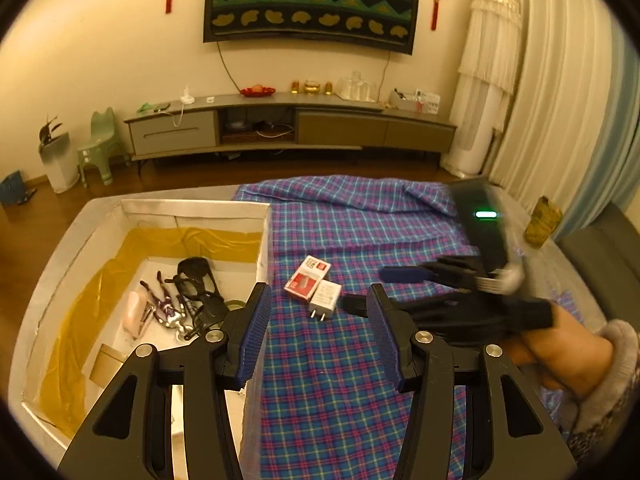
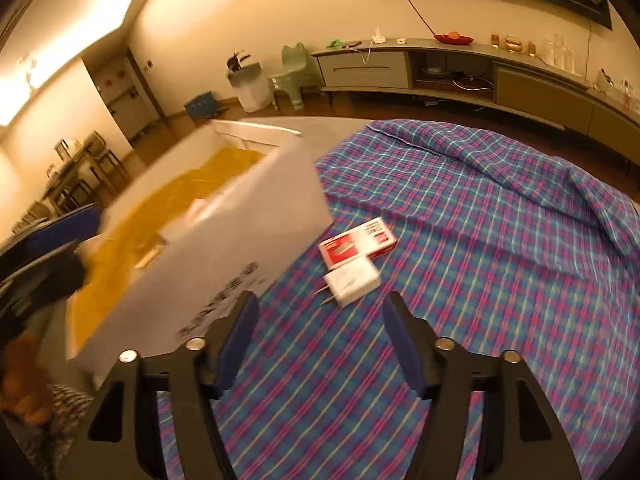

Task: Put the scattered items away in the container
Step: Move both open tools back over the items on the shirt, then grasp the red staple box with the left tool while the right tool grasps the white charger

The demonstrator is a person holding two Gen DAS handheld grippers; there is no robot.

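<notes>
Both claws gape empty. Right claw [image 2: 320,340] has the charger [image 2: 352,280] just ahead: straddle its body, avoid the red box [image 2: 358,242] behind, then carry left to the container [image 2: 240,216]. Left claw [image 1: 316,320] waits.

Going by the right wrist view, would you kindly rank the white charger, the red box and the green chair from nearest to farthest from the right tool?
From the right tool, which is open:
1. White charger, on the plaid cloth just ahead of the fingers.
2. Red box, touching the charger's far side.
3. Green chair, on the floor by the far wall.
</notes>
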